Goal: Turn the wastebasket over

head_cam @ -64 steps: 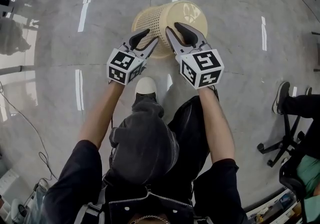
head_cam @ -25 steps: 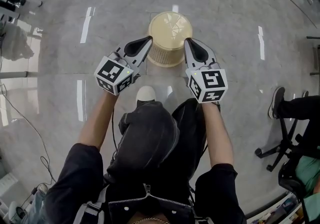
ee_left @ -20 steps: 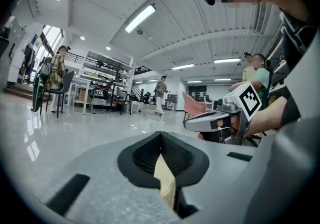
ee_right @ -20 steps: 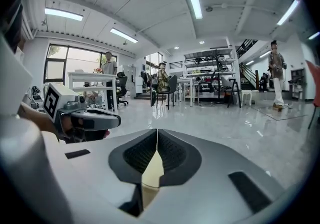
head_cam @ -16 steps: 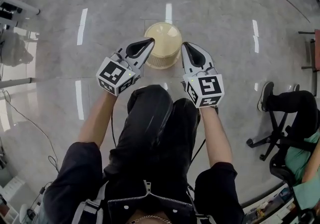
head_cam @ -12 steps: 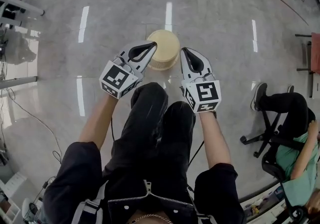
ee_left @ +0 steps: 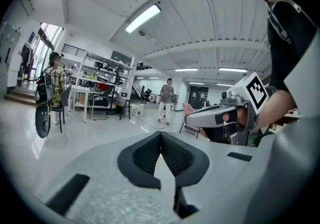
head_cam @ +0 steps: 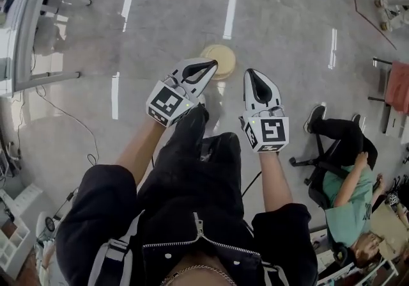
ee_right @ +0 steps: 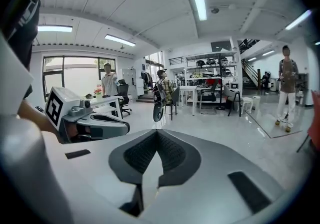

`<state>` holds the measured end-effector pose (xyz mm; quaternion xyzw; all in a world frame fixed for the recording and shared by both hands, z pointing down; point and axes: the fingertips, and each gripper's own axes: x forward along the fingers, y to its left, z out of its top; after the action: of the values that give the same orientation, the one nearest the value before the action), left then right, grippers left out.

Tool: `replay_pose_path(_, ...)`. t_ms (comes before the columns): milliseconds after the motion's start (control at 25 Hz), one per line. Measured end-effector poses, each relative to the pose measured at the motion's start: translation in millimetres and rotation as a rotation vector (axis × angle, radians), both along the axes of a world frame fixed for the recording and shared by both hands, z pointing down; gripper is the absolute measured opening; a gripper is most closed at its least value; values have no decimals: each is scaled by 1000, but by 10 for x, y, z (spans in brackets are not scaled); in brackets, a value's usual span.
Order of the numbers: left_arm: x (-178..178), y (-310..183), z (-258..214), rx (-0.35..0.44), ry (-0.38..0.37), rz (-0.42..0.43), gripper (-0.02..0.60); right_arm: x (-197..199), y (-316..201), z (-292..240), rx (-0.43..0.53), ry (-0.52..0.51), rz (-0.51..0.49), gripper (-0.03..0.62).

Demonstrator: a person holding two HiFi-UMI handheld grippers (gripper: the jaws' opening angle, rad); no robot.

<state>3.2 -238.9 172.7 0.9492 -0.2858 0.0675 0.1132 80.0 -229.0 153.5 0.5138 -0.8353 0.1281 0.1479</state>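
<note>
left tool (head_cam: 211, 64), right tool (head_cam: 251, 73) risen near level above wastebasket (head_cam: 225, 59); jaws together

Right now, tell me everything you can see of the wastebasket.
The wastebasket is round and cream-coloured, plastic by its look, standing on the glossy grey floor. From above only its circular top and a sliver of side show; open mouth or base up cannot be told. The shut left gripper hides its near-left edge in the head view but holds nothing.
</note>
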Motion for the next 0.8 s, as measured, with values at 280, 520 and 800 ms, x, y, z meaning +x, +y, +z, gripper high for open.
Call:
replay_pose_path(280, -121, 102, -1041, -30, 42, -1, 5, -163, 274, -878, -56, -35, 69, 11)
replay_pose_path(520, 9, 35, -1552, 38, 42, 38, 5, -84, 355, -1248, -36, -47, 119, 9)
replay_pose_path(800, 380, 172, -1663, 78, 42, 33, 5, 86, 563, -1282, -19, -56, 90, 9)
